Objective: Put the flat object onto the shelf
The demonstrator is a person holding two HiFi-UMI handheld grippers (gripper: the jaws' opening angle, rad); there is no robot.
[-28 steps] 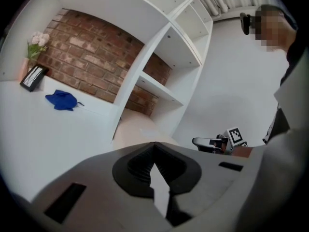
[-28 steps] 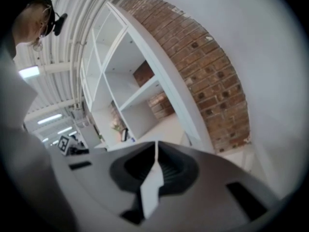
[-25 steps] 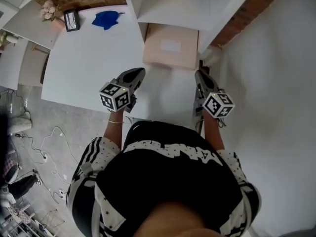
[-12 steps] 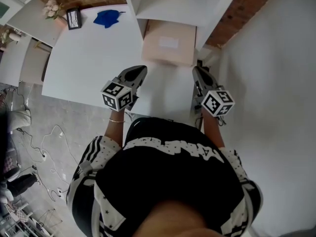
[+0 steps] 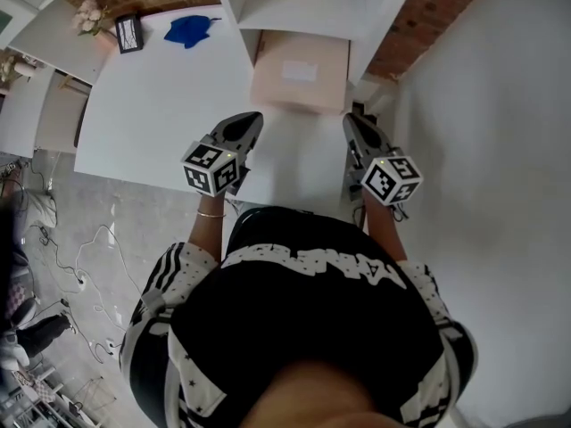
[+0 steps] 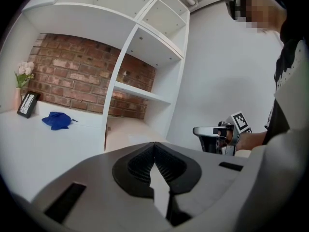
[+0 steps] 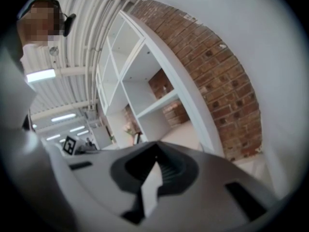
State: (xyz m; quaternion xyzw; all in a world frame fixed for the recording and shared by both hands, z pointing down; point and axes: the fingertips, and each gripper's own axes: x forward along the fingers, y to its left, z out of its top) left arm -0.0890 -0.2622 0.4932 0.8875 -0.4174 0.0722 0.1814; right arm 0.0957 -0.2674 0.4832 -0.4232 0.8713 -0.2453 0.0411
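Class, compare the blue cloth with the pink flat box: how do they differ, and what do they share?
The blue cloth is crumpled; the pink box is flat and rectangular. The cloth is smaller than the box. The cloth lies in the open; the box sits partly under the shelf unit. Both rest on the white table.

A white shelving unit (image 6: 145,57) of open compartments rises against a red brick wall (image 6: 63,81), with a plain white wall (image 6: 217,71) running alongside. A broad white table (image 5: 161,87) butts up to the shelving, and a second white surface (image 5: 40,38) sits just beyond its far corner. Grey floor (image 5: 116,230) shows below the table's near edge. Overhead, strip lights (image 7: 41,75) glow along a ribbed white ceiling (image 7: 91,23)
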